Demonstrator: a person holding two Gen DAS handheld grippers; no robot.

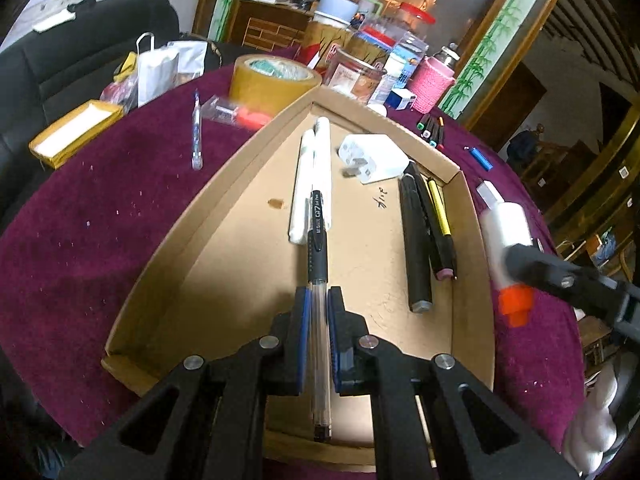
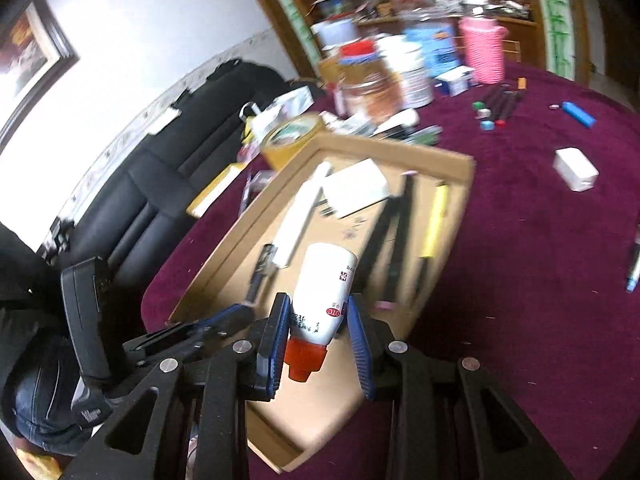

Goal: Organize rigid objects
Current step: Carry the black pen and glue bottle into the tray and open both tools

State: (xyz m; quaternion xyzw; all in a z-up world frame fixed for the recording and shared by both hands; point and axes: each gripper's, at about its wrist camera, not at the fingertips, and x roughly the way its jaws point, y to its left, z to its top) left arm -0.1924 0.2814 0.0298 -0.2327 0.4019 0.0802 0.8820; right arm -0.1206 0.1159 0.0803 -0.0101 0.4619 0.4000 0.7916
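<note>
The left gripper [image 1: 319, 300] is clamped tight on a clear pen [image 1: 318, 264] with a black grip, which runs straight out between its pads toward 12 o'clock above the floor of the cardboard tray [image 1: 474, 240]. The right gripper [image 2: 318, 320] is part-way closed around a white glue bottle [image 2: 324, 292], its orange cap [image 2: 304, 360] pointing back toward 6 o'clock, held over the near end of the tray, with black markers [image 2: 394, 240] at about 1 o'clock.

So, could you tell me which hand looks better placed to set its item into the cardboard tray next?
Left, probably: the left gripper holds its pen over the tray floor.
</note>
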